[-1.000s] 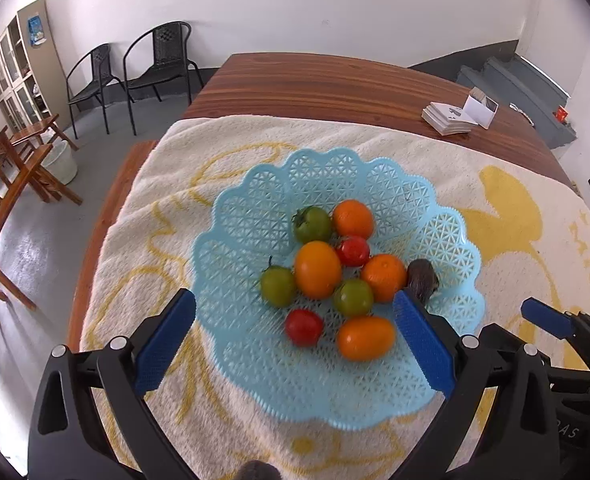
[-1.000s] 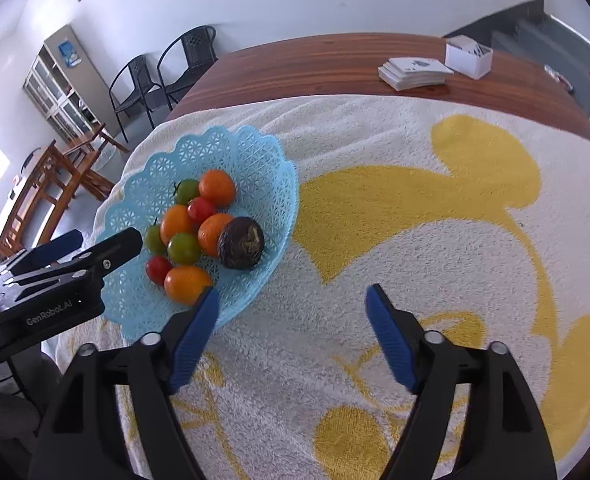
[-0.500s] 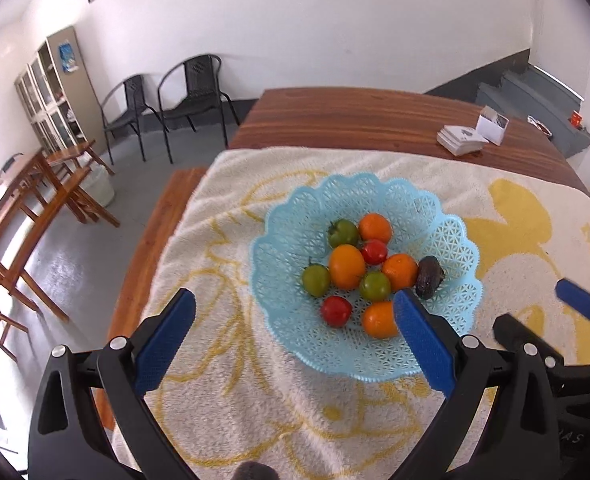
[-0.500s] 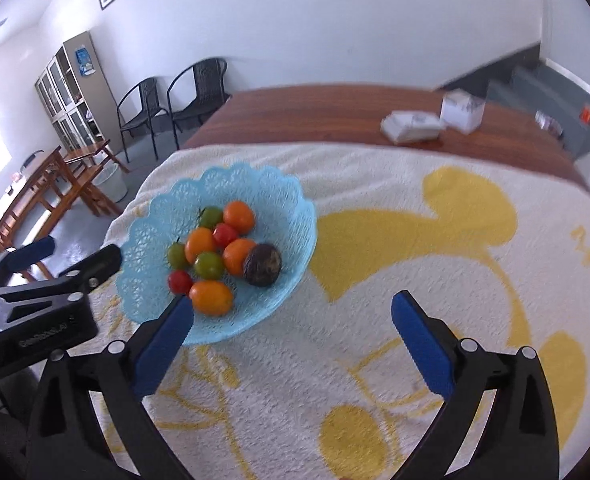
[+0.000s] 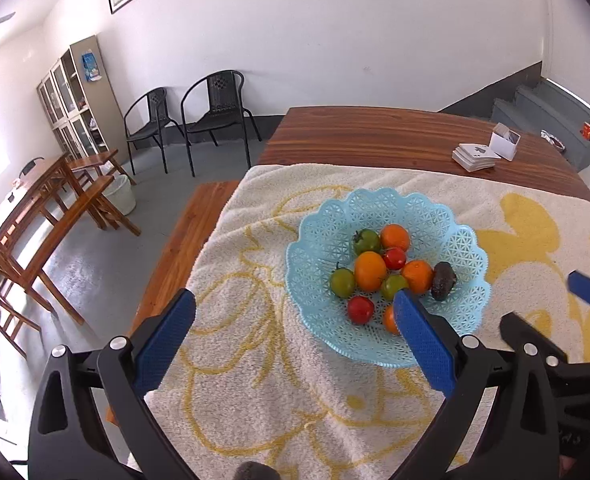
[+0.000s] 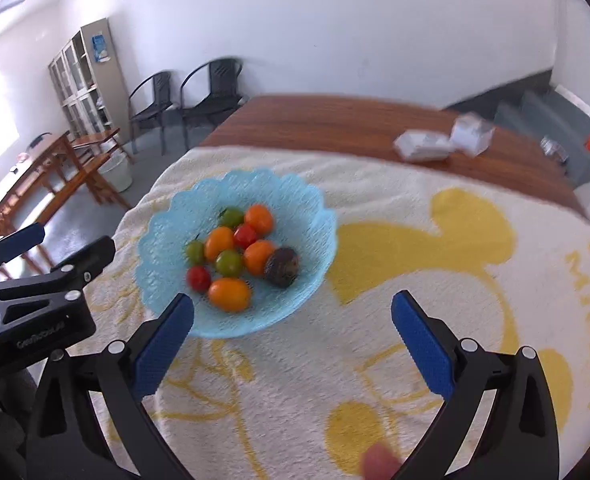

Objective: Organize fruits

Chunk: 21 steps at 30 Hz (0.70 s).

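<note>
A light blue lattice basket [image 5: 327, 236] [image 6: 163, 240] rests on a cream towel with yellow drawings [image 5: 255, 360]. It holds several small fruits: orange ones [image 5: 370, 266], red tomatoes [image 5: 360, 309], green tomatoes [image 5: 343, 282] and a dark avocado [image 5: 443, 280] [image 6: 281, 266] at the right of the pile. My left gripper [image 5: 295, 344] hangs open, above and in front of the basket, with nothing between its pads. My right gripper [image 6: 293, 344] is open too, raised over the towel right of the basket, empty. Each gripper shows in the other's view.
The towel covers the near part of a long wooden table [image 5: 375, 136]. A stack of cards and a white box [image 5: 505, 146] lie at its far right. A wooden bench [image 5: 163, 264] runs along the table's left side; black chairs [image 5: 215, 116] stand by the wall.
Both grippers have pulled back and up from the basket, which now looks smaller and farther off. The fruits have not moved. The right wrist view is blurred from motion.
</note>
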Each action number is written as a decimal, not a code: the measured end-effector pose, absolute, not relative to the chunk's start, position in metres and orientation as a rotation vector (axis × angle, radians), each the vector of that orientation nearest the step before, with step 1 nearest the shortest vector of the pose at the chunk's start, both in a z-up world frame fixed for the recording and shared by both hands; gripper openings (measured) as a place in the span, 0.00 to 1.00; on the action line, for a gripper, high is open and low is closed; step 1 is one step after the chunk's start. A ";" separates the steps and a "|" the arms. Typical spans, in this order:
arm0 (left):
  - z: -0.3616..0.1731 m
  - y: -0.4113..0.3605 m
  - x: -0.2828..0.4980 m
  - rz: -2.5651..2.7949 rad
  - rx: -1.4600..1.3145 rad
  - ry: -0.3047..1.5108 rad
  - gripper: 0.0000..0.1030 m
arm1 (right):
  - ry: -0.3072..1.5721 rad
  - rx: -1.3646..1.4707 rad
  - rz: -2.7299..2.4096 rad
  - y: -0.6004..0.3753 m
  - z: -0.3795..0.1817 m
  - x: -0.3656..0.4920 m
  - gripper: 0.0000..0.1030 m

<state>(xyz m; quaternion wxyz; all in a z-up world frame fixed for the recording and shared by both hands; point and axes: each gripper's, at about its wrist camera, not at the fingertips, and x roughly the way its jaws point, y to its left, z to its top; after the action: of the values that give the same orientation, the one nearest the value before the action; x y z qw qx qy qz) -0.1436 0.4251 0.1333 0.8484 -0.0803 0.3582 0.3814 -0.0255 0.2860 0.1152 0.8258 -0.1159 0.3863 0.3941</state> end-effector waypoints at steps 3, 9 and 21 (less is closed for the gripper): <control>0.130 0.426 -0.146 0.812 -0.165 0.762 0.97 | 0.790 -0.281 0.848 0.288 0.118 -0.031 0.95; 0.120 0.433 -0.146 0.829 -0.189 0.787 0.97 | 0.754 -0.351 0.878 0.301 0.120 -0.041 0.95; 0.107 0.437 -0.137 0.829 -0.171 0.822 0.97 | 0.769 -0.379 0.830 0.311 0.110 -0.032 0.95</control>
<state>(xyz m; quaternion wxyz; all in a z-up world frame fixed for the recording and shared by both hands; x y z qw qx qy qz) -0.1373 0.4369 0.1073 0.8309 -0.0808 0.3876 0.3909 -0.0316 0.3111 0.1098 0.8272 -0.1787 0.3619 0.3909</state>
